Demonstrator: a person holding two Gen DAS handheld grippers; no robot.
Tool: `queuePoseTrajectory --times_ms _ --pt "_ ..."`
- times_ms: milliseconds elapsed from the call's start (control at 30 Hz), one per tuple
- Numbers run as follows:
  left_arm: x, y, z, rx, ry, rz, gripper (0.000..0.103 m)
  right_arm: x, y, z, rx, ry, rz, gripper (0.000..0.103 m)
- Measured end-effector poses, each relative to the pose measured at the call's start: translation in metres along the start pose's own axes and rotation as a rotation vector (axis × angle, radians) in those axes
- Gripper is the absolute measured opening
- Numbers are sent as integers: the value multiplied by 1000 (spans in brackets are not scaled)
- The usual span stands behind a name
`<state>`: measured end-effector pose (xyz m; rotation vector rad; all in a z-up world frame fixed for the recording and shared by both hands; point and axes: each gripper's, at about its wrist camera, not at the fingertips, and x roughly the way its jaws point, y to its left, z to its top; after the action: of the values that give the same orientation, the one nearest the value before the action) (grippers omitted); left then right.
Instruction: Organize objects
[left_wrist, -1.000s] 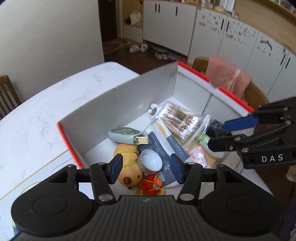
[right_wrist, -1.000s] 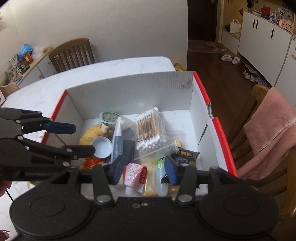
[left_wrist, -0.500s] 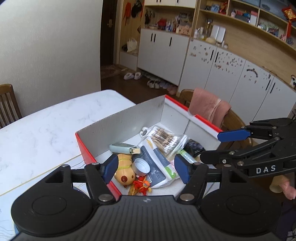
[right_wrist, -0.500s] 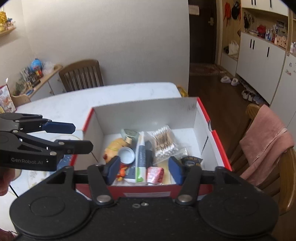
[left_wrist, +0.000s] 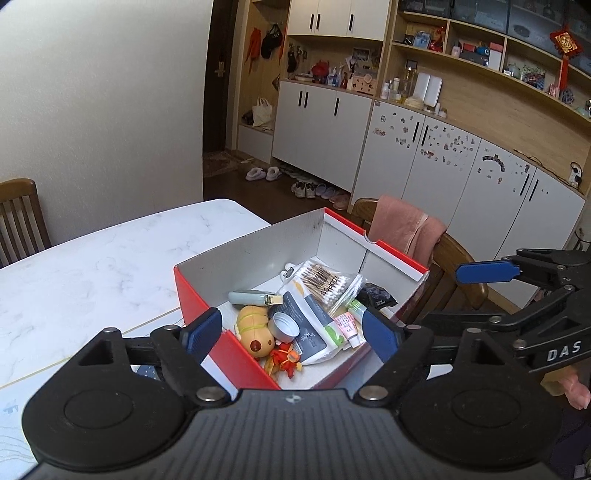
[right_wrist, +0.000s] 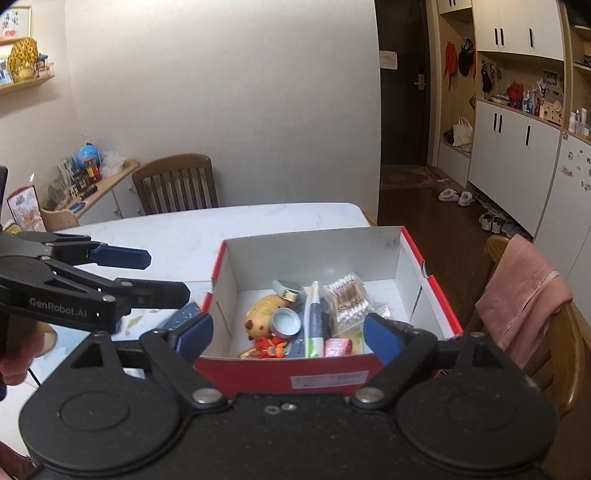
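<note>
Left wrist view gives me the red shoebox (left_wrist: 236, 354) on the white marble table (left_wrist: 92, 266), its white interior open to the camera. My left gripper (left_wrist: 293, 332) hangs above the near corner of the box, its blue pads spread wide and nothing between them. My right gripper (left_wrist: 480, 291) shows at the right, beyond the box's right wall, also released and empty.

Inside the box I see the objects lying in a loose pile. A yellow plush toy (left_wrist: 253, 326) lies at the near left, with a small red and orange figure (left_wrist: 282, 360) just in front of it. A round metal tin (left_wrist: 283, 326) rests against the plush. A pale green tape measure (left_wrist: 251, 297) sits beyond the plush, toward the far wall. A grey and white pouch (left_wrist: 314, 328) lies in the middle, and a bag of cotton swabs (left_wrist: 325, 282) leans on its far right side. A small black packet (left_wrist: 376, 295) sits by the right wall.

Right wrist view shows the same box (right_wrist: 332, 373) from its near long side, with my right gripper (right_wrist: 288, 332) held open over that edge and the left gripper (right_wrist: 147, 273) open at the left, above the table. A wooden chair (right_wrist: 554, 354) draped with a pink towel (right_wrist: 524, 295) stands just right of the box.
</note>
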<state>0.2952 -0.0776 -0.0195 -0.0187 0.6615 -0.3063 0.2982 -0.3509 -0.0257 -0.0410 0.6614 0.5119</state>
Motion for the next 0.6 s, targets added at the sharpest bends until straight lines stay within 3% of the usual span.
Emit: queuePoseTrajectory --times_ms 100,233,600 --pt "-5 0 -3 -2 0 -4 86 -8 5 -4 18 -23 -2 98" --pt "-10 1 -8 -13 1 -23 103 -18 9 -8 39 -58 -5 103" --pt "-21 -1 -21 9 -12 -29 103 -32 15 -20 84 -77 -35 103"
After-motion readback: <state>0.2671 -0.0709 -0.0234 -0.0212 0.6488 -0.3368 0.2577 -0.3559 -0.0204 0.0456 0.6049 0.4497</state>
